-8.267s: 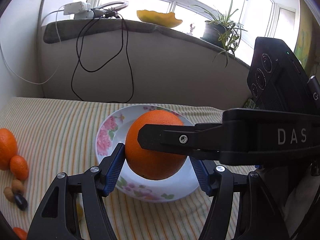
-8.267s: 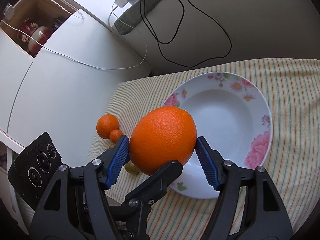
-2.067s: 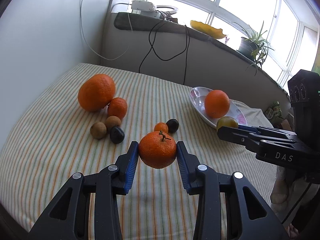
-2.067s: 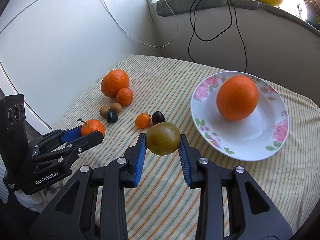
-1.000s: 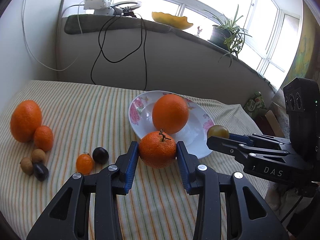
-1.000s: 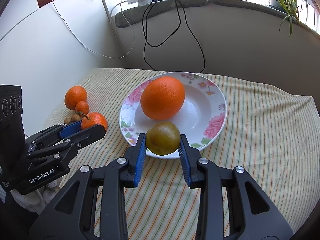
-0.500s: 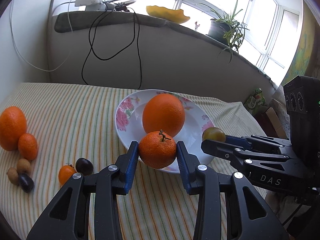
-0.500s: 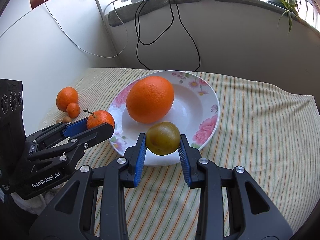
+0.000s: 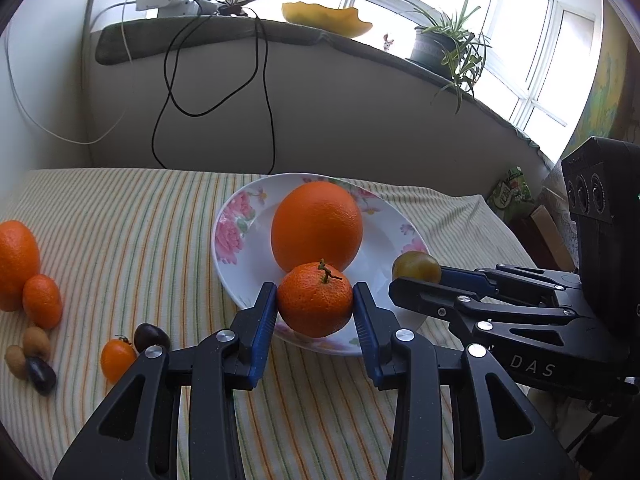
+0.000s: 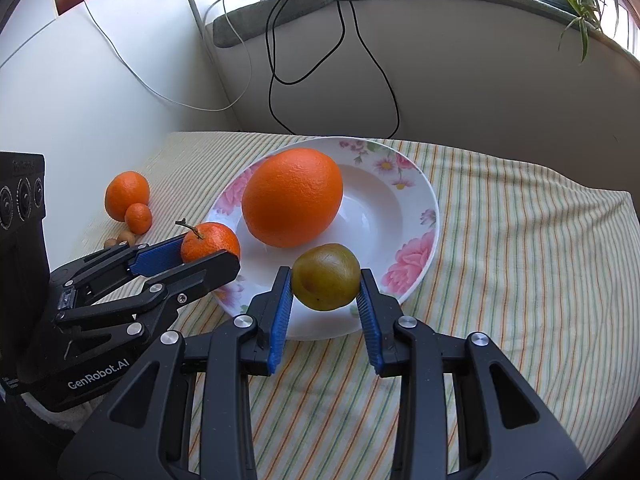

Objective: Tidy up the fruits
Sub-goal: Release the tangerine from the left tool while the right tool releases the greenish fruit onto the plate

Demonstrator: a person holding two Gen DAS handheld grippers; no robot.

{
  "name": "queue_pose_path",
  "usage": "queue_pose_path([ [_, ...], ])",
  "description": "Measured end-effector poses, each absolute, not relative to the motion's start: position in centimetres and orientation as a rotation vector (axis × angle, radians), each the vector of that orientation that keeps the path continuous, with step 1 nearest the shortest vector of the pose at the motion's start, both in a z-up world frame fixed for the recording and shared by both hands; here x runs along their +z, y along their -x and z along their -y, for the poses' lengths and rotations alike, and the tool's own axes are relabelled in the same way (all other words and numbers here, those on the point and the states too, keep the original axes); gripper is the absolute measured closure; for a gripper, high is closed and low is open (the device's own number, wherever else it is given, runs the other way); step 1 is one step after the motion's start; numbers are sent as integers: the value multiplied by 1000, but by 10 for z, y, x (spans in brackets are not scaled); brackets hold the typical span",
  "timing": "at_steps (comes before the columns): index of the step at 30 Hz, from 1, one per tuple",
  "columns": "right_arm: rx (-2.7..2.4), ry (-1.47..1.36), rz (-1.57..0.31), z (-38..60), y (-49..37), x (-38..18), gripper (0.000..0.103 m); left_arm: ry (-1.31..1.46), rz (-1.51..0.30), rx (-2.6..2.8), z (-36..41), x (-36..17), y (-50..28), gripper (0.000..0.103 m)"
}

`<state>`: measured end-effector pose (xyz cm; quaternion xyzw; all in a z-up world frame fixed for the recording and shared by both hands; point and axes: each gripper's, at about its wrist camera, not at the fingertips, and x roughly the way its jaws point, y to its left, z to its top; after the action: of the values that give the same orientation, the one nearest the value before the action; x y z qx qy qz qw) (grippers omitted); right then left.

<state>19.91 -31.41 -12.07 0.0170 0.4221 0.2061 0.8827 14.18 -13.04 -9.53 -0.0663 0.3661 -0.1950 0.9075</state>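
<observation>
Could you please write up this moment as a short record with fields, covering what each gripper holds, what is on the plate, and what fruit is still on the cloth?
left gripper: shut on the tangerine, over the plate's near rim
right gripper: shut on the greenish-yellow plum, over the plate's near edge
floral plate: holds one large orange
striped cloth: orange, small mandarin, cherry tomato, dark round fruit, two brown nut-like fruits, another dark fruit
stage: both fruits held, not yet released
</observation>
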Motion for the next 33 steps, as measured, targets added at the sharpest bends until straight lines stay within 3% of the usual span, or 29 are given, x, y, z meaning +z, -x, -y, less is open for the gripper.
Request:
queue_pose_path([
  [9, 407, -27, -876, 314, -200, -121, 69, 125, -761, -391, 131, -96, -143, 66],
  [11, 400, -27, -873, 314, -199, -121, 59, 118, -766, -395, 132, -96, -142, 63],
  [13, 378, -23, -855, 316, -198, -118, 49, 121, -754, -382, 132, -95, -141, 48],
  [16, 374, -38, -843, 322, -197, -114, 45, 124, -746, -379, 129, -92, -141, 47],
  [33, 357, -49, -830, 326, -188, -105, 44, 136, -729, -360, 117, -86, -128, 47],
])
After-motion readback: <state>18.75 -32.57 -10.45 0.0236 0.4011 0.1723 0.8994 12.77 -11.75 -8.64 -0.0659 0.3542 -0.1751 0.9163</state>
